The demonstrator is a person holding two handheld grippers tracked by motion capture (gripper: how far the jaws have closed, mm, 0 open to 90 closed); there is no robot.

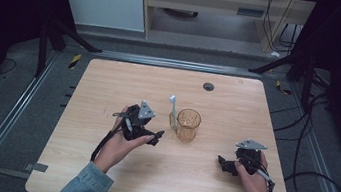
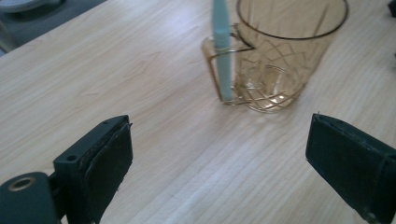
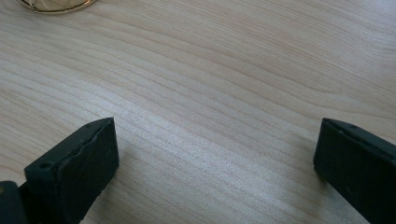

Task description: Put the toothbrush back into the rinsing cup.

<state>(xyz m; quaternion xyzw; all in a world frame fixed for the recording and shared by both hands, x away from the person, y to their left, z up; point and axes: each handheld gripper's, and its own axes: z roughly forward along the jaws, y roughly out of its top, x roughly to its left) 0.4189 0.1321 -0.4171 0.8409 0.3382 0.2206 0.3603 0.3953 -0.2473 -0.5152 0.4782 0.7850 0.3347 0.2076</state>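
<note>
While upright: one cup (image 1: 188,124), one toothbrush (image 1: 173,109).

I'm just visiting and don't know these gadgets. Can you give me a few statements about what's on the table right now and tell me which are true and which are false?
1. The left gripper is clamped on the cup. False: its jaws stand wide apart with bare table between them, short of the cup.
2. The amber cup stands upright. True.
3. The pale blue toothbrush lies flat on the wood. False: it stands upright, slotted through the cup's handle on the outside.
4. The right gripper is open with nothing between its jaws. True.
5. The cup sits between the two grippers in the high view. True.
</note>
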